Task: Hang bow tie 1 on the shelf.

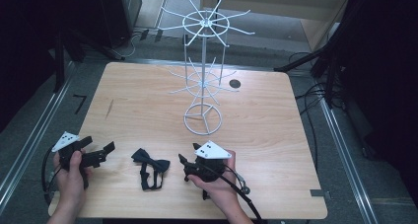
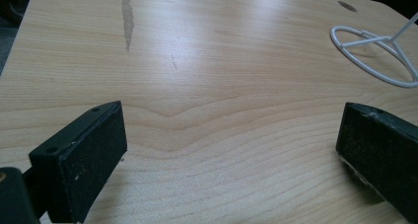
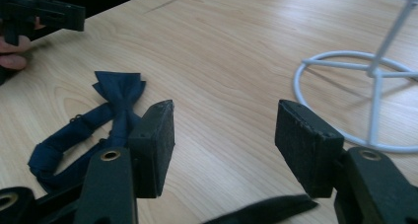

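Item: dark bow tie [image 1: 150,168] with its neck strap, lying flat on the wooden table [image 1: 138,105], lower centre of the high view.
Position, high view: between the two tools; left gripper [image 1: 109,148] to its left, right gripper [image 1: 183,161] just to its right; touching neither.
Position, right gripper view: bow tie [image 3: 118,93] at left of frame, its strap running down behind the left jaw; it lies outside the gap between the jaws, not in it.
Left gripper: jaws spread wide over bare wood in its own view; nothing between them.
Right gripper: jaws partly apart and empty; bare table shows in the gap.
Fixture: white wire rack [image 1: 203,76] standing at upper centre of the high view, hooks empty; its ring base [image 3: 345,100] at right of the right gripper view.
Risk 1: a close from the present line would likely catch nothing, or only the strap, since the tie sits off to one side of the jaws.
Risk 2: a strap-only pinch could let the bow dangle and swing, making it awkward to hang.
Risk 3: a jaw pushing sideways may slide the light fabric across the smooth wood.
Risk 4: a carry near the thin rack could snag on a hook and tip it.
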Demonstrator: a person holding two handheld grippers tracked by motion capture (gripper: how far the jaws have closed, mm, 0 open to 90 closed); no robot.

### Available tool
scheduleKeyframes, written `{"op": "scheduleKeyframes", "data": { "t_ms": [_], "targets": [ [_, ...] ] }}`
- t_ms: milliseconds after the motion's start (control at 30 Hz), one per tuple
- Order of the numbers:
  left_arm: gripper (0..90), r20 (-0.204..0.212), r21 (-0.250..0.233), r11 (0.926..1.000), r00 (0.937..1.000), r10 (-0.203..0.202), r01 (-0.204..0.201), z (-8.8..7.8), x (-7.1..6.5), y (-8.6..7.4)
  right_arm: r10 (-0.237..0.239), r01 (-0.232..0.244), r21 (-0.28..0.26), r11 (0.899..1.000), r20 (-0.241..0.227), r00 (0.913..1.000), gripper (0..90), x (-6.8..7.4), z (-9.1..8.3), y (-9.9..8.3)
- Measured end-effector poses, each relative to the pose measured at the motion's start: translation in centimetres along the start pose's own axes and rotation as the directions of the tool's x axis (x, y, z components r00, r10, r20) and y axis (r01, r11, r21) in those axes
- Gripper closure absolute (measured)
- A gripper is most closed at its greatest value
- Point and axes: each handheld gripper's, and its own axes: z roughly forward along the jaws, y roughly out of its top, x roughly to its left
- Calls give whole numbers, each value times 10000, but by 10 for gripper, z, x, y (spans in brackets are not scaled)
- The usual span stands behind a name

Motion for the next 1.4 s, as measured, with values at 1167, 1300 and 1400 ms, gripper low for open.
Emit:
{"op": "scheduleKeyframes", "data": {
  "t_ms": [1167, 1300, 1400],
  "targets": [
    [0, 19, 24, 10000, 10000, -1, 1, 0, 0, 0, -896, 1142, 2086, 9713, -1237, 9883, 458, 55, 70, -3],
    [0, 30, 23, 10000, 10000, 3, -3, 0, 0, 0, -974, 1266, 2321, 9644, -1331, 9863, 499, 56, 73, -6],
    [0, 29, 28, 10000, 10000, -23, 23, 1, 0, 0, -1224, 1523, 2462, 9572, -1326, 9836, 551, 58, 76, -9]
  ]
}}
